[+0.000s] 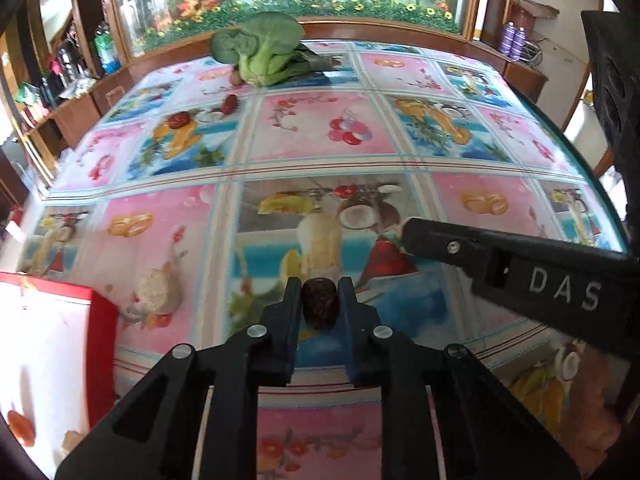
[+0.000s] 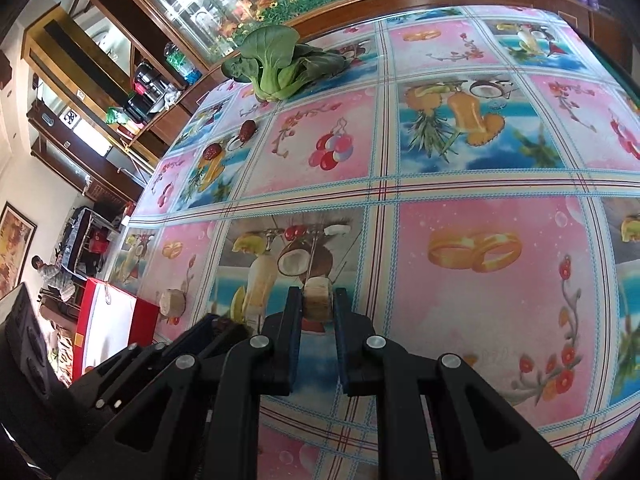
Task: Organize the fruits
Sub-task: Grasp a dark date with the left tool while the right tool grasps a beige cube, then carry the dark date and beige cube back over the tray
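Note:
My left gripper (image 1: 319, 290) is shut on a dark brown wrinkled date (image 1: 319, 305), low over the fruit-print tablecloth. My right gripper (image 2: 318, 295) is shut on a pale tan chunk (image 2: 318, 301); in the left wrist view its arm (image 1: 408, 236) reaches in from the right. The left gripper (image 2: 224, 325) shows at lower left in the right wrist view. A second pale chunk (image 1: 158, 292) (image 2: 173, 301) lies on the cloth beside a red box with a white inside (image 1: 102, 344) (image 2: 146, 314). Two red dates (image 1: 231, 104) (image 1: 178, 121) lie far left.
A green bok choy (image 1: 264, 52) (image 2: 280, 68) lies at the table's far edge, before a wooden-framed glass cabinet. An orange piece (image 1: 20, 426) sits in the red box. Shelves with bottles stand at left. A person (image 2: 52, 276) sits far off at left.

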A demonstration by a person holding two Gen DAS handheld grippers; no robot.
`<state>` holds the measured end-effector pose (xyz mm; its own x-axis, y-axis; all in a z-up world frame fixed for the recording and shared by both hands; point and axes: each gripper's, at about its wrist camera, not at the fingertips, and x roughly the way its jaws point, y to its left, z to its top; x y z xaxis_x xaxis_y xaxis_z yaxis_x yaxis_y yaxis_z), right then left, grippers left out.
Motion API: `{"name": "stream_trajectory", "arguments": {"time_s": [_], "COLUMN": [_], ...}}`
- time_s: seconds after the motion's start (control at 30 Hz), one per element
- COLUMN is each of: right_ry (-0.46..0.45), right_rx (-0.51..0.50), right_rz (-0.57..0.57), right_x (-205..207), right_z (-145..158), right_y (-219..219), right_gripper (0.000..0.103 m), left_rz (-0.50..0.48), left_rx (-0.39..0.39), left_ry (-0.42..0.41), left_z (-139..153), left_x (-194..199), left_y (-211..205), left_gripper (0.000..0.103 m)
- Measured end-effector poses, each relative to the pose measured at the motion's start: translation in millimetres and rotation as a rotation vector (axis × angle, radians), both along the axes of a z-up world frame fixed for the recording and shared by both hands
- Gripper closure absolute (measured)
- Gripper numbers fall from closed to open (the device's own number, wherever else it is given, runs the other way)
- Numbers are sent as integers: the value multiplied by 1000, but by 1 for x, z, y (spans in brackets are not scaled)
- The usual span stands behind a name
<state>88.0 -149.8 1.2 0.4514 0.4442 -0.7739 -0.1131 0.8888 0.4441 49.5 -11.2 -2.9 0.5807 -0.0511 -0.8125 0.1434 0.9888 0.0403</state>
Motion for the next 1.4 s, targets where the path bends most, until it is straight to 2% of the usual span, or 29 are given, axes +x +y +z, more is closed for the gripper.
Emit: {"name": "stream_trajectory", "arguments": {"time_s": [0.37,0.73,0.97,1.13,1.27,1.4], "right_ry": [-54,-153,-223,-313,-373,-392], "right_rx": [-42,-62,-83,-103,-99,-68], "right_rz": [31,65,125,176,199,236], "right_x": [-8,-23,-42,-58,-66,-78], "right_z": [5,16,19,26,31,35], "right_y": [16,34,61,77,84,104], "right_gripper": [90,90,90,90,90,90], "left_rz": [76,137,184,219,278,344], "left_rx": [71,46,26,3,21,24], "left_ry": [-113,-158,-192,-191,-209,-206], "left_z": [26,47,61,66,70,69], "left_x": [-32,-65,-95,-120,-145,-163], "left_y": [26,59,94,127,156,186], "left_gripper": [83,83,83,83,83,83]}}
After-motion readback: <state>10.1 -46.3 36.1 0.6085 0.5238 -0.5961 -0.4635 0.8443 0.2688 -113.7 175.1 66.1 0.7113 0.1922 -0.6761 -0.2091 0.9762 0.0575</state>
